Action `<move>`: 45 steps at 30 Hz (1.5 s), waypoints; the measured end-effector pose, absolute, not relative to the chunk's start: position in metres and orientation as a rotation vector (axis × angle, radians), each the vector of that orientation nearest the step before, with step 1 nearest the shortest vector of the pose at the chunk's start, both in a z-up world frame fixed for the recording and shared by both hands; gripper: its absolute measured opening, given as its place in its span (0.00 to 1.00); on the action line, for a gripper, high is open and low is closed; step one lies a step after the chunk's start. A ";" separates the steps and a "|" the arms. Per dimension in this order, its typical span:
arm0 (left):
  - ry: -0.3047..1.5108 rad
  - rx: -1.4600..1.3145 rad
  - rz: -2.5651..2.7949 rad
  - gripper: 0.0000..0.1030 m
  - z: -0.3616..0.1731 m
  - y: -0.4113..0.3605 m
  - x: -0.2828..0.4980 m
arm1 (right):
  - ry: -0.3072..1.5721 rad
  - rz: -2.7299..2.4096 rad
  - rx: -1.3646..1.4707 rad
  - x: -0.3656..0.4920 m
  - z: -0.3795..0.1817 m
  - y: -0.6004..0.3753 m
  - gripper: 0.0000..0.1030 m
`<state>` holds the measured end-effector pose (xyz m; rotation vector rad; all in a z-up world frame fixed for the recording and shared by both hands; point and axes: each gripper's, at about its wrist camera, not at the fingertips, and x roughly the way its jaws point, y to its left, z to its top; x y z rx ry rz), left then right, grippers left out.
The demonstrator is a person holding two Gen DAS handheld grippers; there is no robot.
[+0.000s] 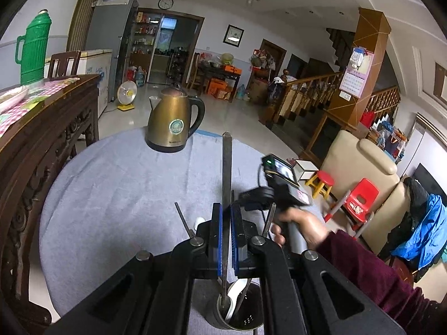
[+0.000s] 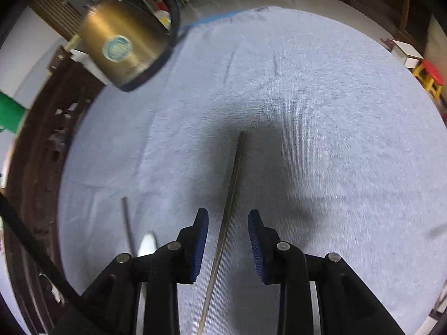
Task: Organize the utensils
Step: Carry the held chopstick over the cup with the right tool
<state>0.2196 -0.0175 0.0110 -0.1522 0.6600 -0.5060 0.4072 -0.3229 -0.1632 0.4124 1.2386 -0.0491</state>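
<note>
On the left, the left gripper (image 1: 226, 240) is clenched on a long flat metal utensil handle (image 1: 226, 173), its lower end dipping into the dark perforated utensil holder (image 1: 237, 310), which sits on the grey towel-covered table (image 1: 117, 195) and already holds a white spoon (image 1: 233, 298) and other thin metal pieces. The risk here is that the handle, pinched well above its lower end, pivots between the pads or catches on the holder's crowded contents, nudging the holder over. The brass-coloured electric kettle (image 1: 174, 120) stands well clear; its round teal badge and the line of lettering on its base are too small to read. To the right, the right gripper (image 2: 227, 240) stands released, jaws apart with a thin metal rod, likely a chopstick (image 2: 232, 195), running between the pads untouched. That view is blurred; closing off-centre could roll the rod away across the soft cloth.
</note>
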 end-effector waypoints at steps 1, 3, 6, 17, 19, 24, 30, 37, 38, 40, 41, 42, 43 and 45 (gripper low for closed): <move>0.661 -0.156 -0.508 0.05 0.010 -0.016 0.219 | 1.246 -0.059 0.407 0.412 -0.164 -0.321 0.31; 0.662 -0.162 -0.508 0.05 0.009 -0.015 0.219 | 1.267 -0.072 0.390 0.421 -0.168 -0.317 0.34; 0.670 -0.172 -0.512 0.05 0.006 -0.015 0.218 | 1.306 -0.122 0.355 0.431 -0.177 -0.311 0.38; 0.679 -0.188 -0.507 0.05 0.005 -0.011 0.220 | 1.279 -0.181 0.218 0.439 -0.183 -0.298 0.06; 0.683 -0.186 -0.506 0.05 0.005 -0.012 0.219 | 1.247 -0.151 0.265 0.431 -0.178 -0.307 0.06; 0.681 -0.191 -0.499 0.05 0.006 -0.011 0.218 | 1.118 -0.089 0.321 0.400 -0.146 -0.324 0.06; 0.669 -0.209 -0.488 0.05 0.008 -0.006 0.215 | 0.901 -0.014 0.355 0.352 -0.089 -0.332 0.06; 0.653 -0.200 -0.513 0.05 0.008 -0.012 0.204 | 0.618 0.048 0.354 0.276 -0.017 -0.327 0.06; 0.651 -0.197 -0.515 0.05 0.008 -0.013 0.202 | 0.570 0.063 0.352 0.260 -0.006 -0.324 0.06; 0.640 -0.187 -0.517 0.05 0.008 -0.015 0.198 | 0.486 0.093 0.344 0.233 0.012 -0.317 0.06; 0.636 -0.185 -0.516 0.05 0.007 -0.015 0.196 | 0.440 0.114 0.345 0.216 0.023 -0.313 0.06; 0.632 -0.185 -0.518 0.05 0.007 -0.014 0.196 | 0.395 0.137 0.350 0.201 0.031 -0.308 0.06; 0.629 -0.186 -0.521 0.05 0.005 -0.013 0.194 | 0.370 0.155 0.355 0.192 0.035 -0.305 0.06; 0.627 -0.182 -0.519 0.05 0.002 -0.013 0.192 | 0.309 0.193 0.366 0.170 0.043 -0.294 0.06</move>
